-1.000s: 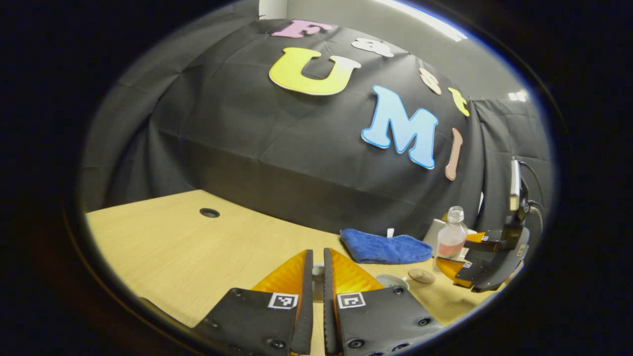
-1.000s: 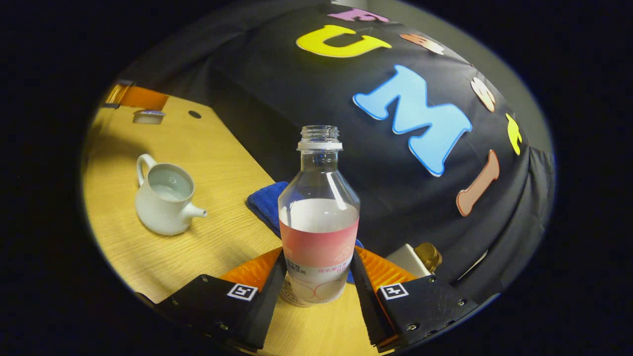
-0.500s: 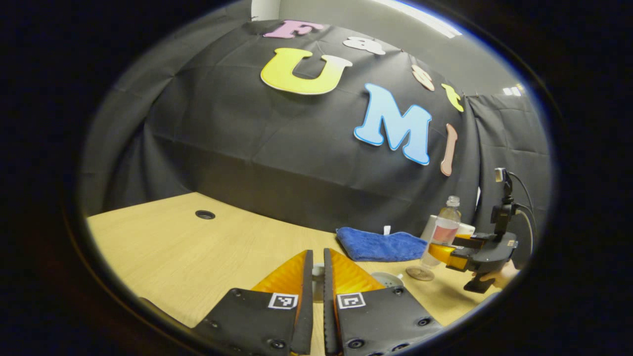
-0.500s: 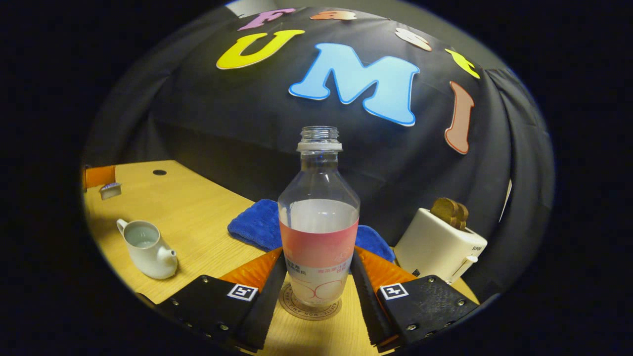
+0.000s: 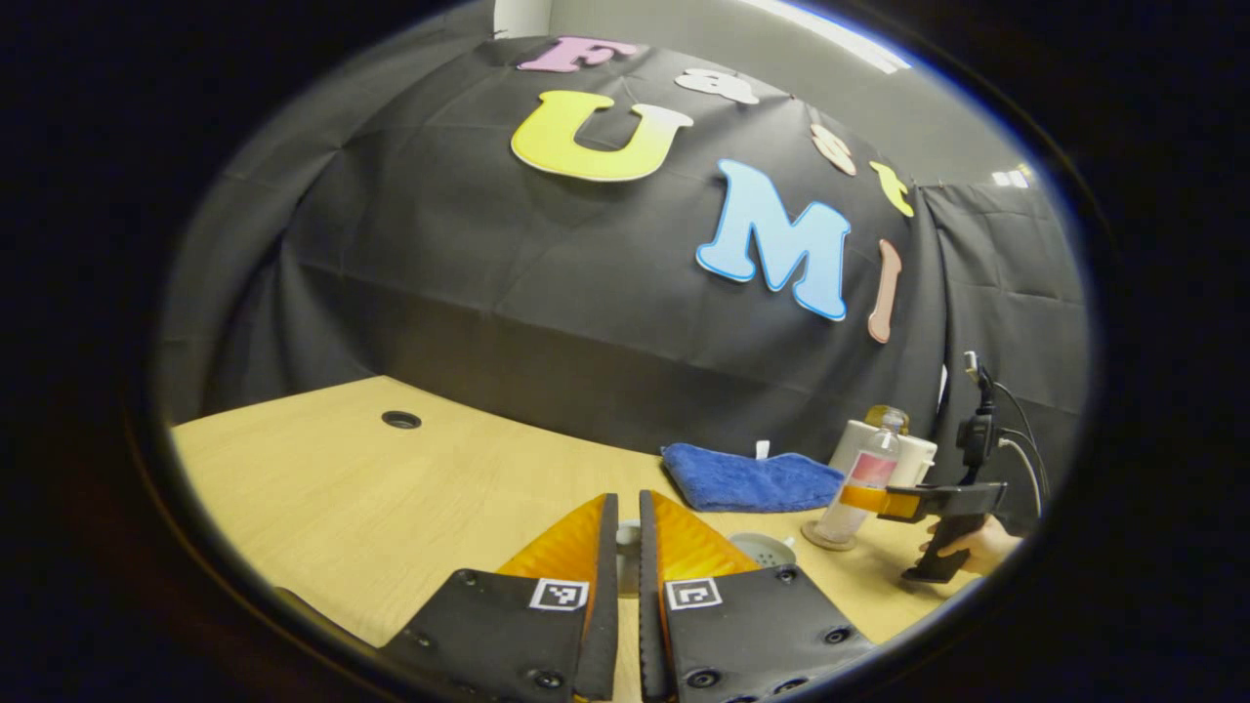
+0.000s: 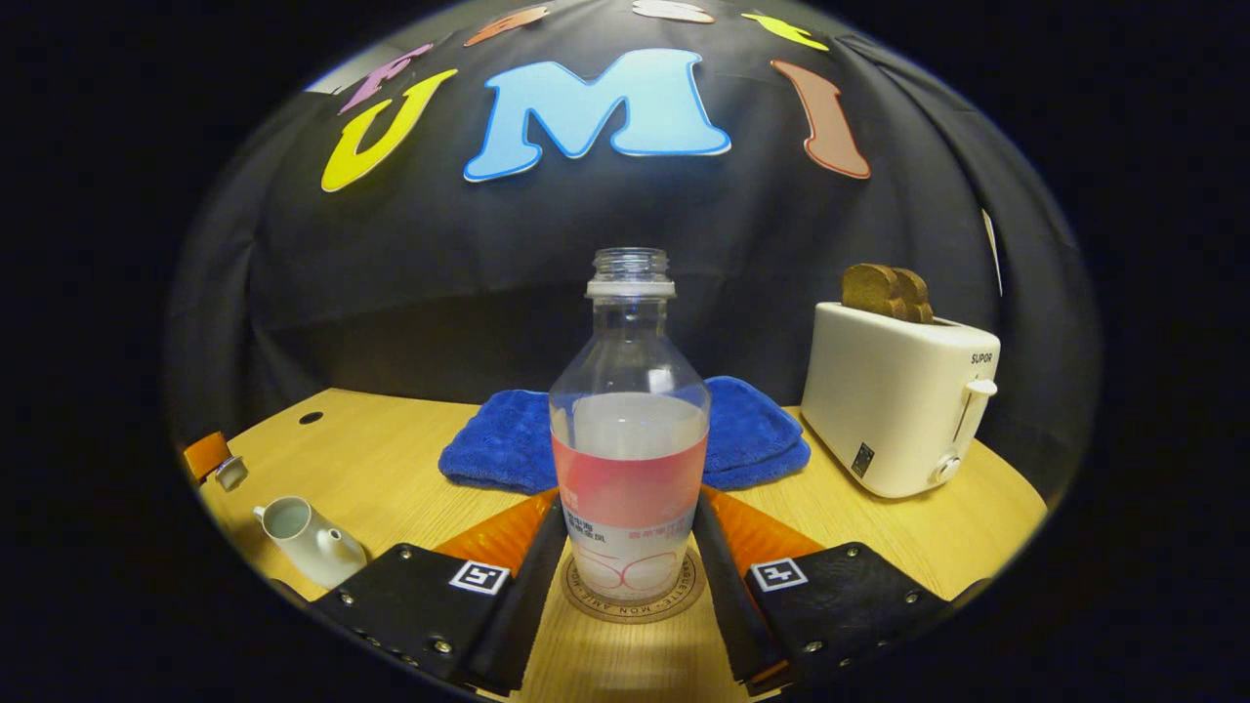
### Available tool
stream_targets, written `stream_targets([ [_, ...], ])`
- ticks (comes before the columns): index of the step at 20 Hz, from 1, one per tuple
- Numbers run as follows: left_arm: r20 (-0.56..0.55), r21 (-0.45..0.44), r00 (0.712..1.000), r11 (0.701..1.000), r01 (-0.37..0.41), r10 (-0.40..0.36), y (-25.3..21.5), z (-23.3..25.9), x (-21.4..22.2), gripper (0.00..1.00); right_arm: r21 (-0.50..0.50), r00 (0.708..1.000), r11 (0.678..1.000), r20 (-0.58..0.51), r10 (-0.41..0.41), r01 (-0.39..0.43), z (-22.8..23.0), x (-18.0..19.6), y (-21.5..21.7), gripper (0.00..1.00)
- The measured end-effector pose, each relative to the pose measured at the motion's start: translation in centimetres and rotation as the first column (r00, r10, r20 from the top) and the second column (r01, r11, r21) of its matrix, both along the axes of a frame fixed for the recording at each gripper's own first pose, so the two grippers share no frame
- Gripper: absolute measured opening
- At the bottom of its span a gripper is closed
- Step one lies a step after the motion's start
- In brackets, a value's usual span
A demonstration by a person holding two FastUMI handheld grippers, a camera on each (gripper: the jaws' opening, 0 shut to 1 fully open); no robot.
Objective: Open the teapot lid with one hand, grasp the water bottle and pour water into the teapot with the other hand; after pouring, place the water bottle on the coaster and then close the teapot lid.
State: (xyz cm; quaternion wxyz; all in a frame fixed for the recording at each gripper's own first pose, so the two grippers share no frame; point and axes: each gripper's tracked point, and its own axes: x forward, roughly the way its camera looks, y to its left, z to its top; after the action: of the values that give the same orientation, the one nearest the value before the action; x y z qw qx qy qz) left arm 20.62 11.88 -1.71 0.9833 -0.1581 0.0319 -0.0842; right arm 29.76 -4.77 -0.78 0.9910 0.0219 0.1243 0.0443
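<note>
Right gripper (image 6: 630, 547), low centre of the right gripper view, is clamped on the water bottle (image 6: 630, 430), one finger against each side of the lower label. The bottle stands upright and uncapped on the round coaster (image 6: 633, 598), roughly centred on it, though whether its base is fully seated I cannot tell from this angle. In the left gripper view the same bottle (image 5: 864, 483) sits at lower right on the coaster (image 5: 820, 537), with the gripper and the hand (image 5: 972, 547) holding it beside it.

Left gripper (image 5: 629, 547), bottom centre of its own view, is pinched nearly closed on a small pale piece, probably the teapot lid (image 5: 628, 535); most of it is hidden between the fingers. The lid also appears at far left of the right gripper view (image 6: 231, 473), well apart from the open teapot (image 6: 311, 537) at lower left.

The bottle is thin clear plastic, about half full: light, springy, easy to dent and top-open, so the hold low on the label suits it, and letting go should be gentle to keep it from rocking. The lid is small, hard, glazed and likely slippery and chippable; it is best held by its knob and lowered squarely onto the teapot's rim.
</note>
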Motion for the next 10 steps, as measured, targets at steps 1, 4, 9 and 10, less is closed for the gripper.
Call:
stream_targets([
  [1,0.000,0.002,1.000,1.000,0.000,0.000,-0.03,-0.19,-0.10,0.16,0.006,1.000,1.000,-0.002,-0.001,0.001,-0.14,-0.19,-0.10,0.75],
  [4,0.000,0.000,1.000,1.000,0.003,-0.003,-0.10,-0.03,-0.05,0.15,0.017,1.000,1.000,-0.010,0.004,-0.004,-0.17,-0.13,0.13,0.77],
  [9,0.000,0.001,1.000,1.000,0.003,-0.003,-0.07,0.01,-0.07,0.16,0.008,1.000,1.000,-0.017,0.005,-0.005,-0.43,-0.33,0.27,0.79],
  [10,0.000,0.002,1.000,1.000,0.003,-0.003,-0.06,0.10,0.05,0.15,0.007,1.000,1.000,-0.017,0.005,-0.005,-0.37,-0.29,0.23,0.79],
])
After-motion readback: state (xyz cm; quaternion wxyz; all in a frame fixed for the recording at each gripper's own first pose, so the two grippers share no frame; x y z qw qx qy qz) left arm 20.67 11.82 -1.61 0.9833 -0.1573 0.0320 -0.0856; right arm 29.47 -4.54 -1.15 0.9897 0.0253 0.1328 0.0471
